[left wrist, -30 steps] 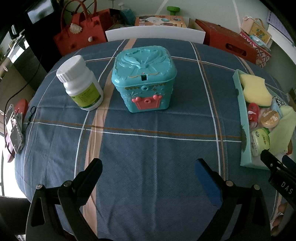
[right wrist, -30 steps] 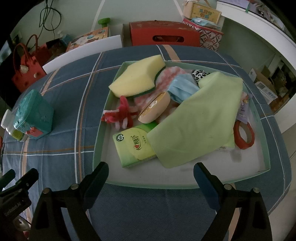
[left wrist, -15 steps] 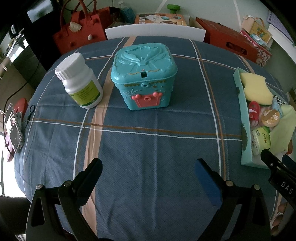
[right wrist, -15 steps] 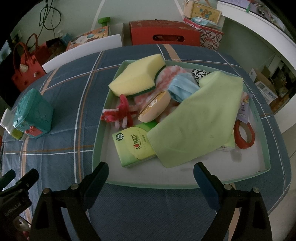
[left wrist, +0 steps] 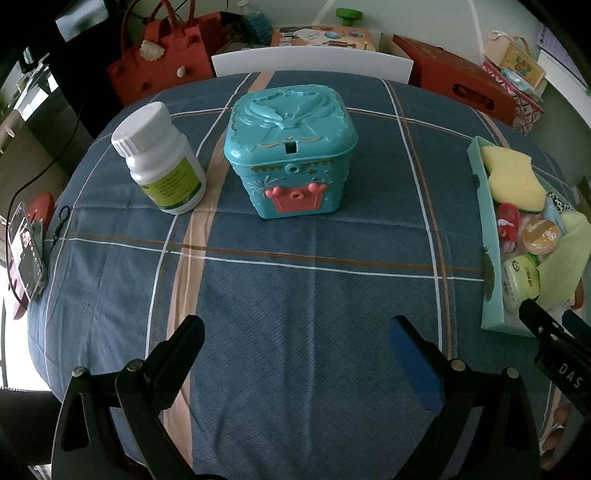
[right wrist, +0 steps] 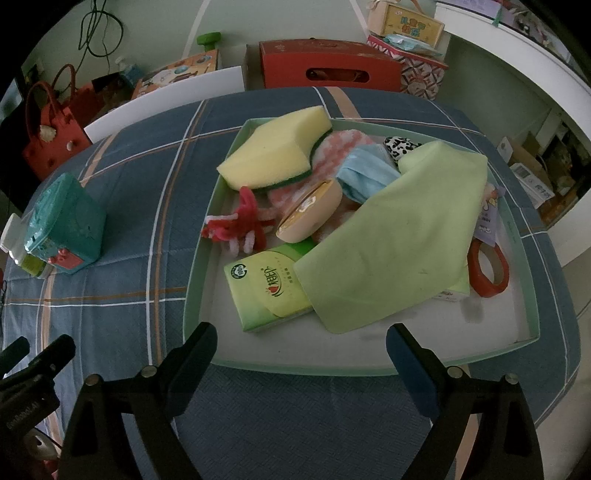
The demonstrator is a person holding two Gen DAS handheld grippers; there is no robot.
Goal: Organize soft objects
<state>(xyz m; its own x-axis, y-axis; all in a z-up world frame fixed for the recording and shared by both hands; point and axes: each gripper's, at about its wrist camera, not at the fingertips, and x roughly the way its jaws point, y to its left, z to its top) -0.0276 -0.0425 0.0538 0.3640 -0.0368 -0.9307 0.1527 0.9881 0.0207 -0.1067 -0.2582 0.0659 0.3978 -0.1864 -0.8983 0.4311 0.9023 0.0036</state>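
With both claws gaping and empty, soft goods — yellow sponge [right wrist: 275, 149], green cloth [right wrist: 399, 236], tissue pack [right wrist: 267, 286] — lie heaped in the tray [right wrist: 369, 363], right side of counter [left wrist: 295, 295]. Right claw [right wrist: 301, 345] hovers at the tray's near rim, left claw [left wrist: 295, 338] over bare cloth. Loading finished or unloading pending: undetermined.

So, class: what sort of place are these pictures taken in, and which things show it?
Probably a lived-in home room: a table under a plaid tablecloth, a red handbag on the floor behind it, and gift boxes stacked along the wall.
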